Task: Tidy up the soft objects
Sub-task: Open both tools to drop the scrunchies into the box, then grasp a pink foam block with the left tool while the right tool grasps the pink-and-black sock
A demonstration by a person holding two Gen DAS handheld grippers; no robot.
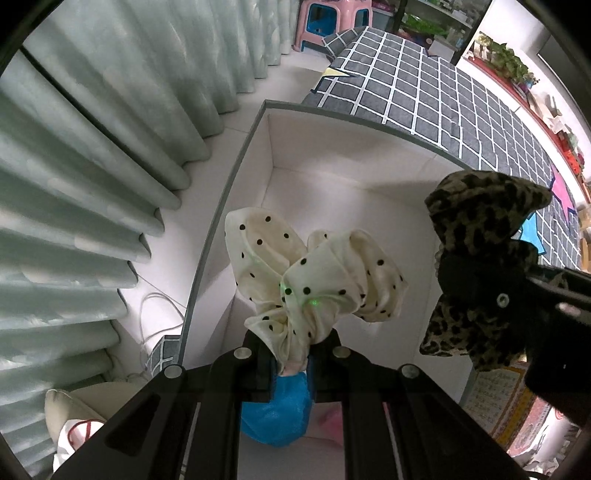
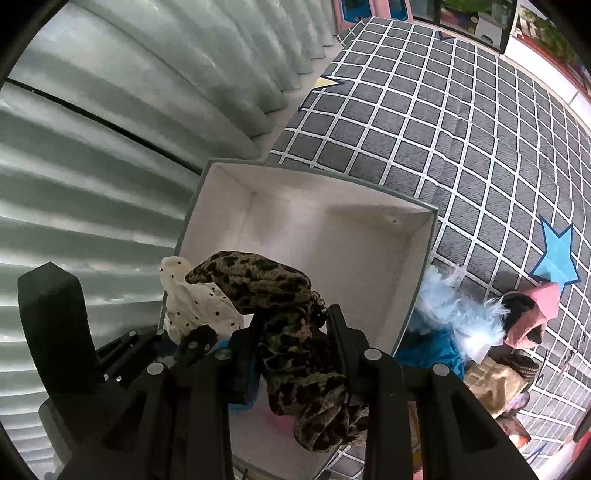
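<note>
Below the left wrist camera, the left gripper (image 1: pixel 295 347) pointed down into a white open cardboard box with a grey rim (image 1: pixel 221 206). Its jaws were nearly closed and pinched a cream fabric scrunchie with black dots (image 1: pixel 314 280), which hung over the inside of the box. Under the jaws, on the box floor, lay a blue soft piece (image 1: pixel 275 413) and something pink beside it. At the right of this view the right gripper (image 1: pixel 517 295) held a leopard-print fabric scrunchie (image 1: pixel 476 218) over the right part of the box. The box stood on a bed with a grey cover with white grid lines (image 1: pixel 443 103), close to its edge, and pale green pleated curtains (image 1: pixel 92 129) hung at the left. A pink plastic stool (image 1: pixel 332 18) stood far behind.

From the right wrist camera, the right gripper (image 2: pixel 295 332) was seen with jaws narrow and pressed on the leopard-print fabric scrunchie (image 2: pixel 288 332), which bulged above and below the jaws. Just left of it were the cream dotted scrunchie (image 2: pixel 195 302) and the black body of the left gripper (image 2: pixel 177 343). Both scrunchies were over the near left part of the white box (image 2: pixel 421 266), whose far part showed only bare white floor. Beside the right wall of the box, on the grey bed cover (image 2: pixel 443 129), lay a small pile of soft things: a pale blue feathery piece (image 2: pixel 461 306), a teal fabric piece (image 2: pixel 432 350), a pink and black piece (image 2: pixel 528 317) and a tan piece (image 2: pixel 495 384). A blue star (image 2: pixel 554 258) was printed on the cover near them.
</note>
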